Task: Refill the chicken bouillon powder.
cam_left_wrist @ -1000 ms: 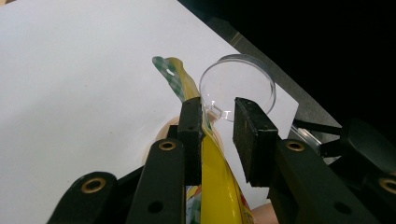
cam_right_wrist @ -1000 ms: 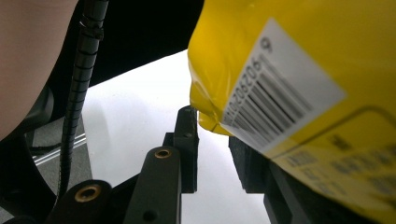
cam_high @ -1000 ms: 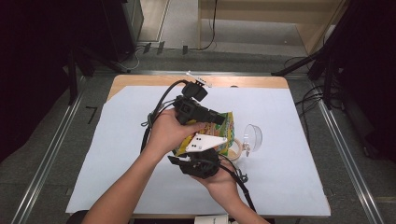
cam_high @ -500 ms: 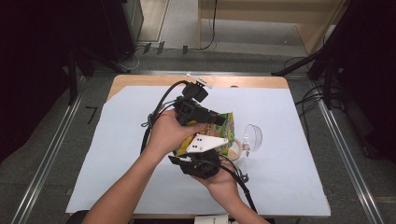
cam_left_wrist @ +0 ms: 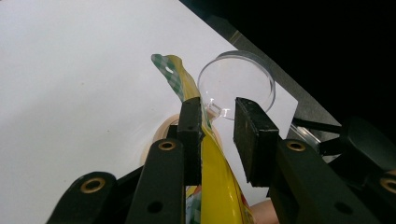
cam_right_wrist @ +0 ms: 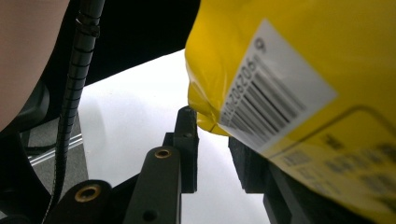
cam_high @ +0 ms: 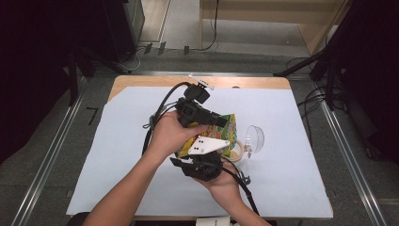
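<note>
Two neighbours beside yellow packet [cam_high: 229, 137]: clear lid [cam_high: 254, 137], tape roll [cam_high: 238, 151].

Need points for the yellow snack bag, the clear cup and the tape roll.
yellow snack bag [cam_right_wrist: 299, 51], right gripper view, on its yellow face above the barcode label.
clear cup [cam_left_wrist: 236, 84], left gripper view, on its round transparent base.
tape roll [cam_high: 238, 151], high view, on its pale ring right of the bag.
</note>
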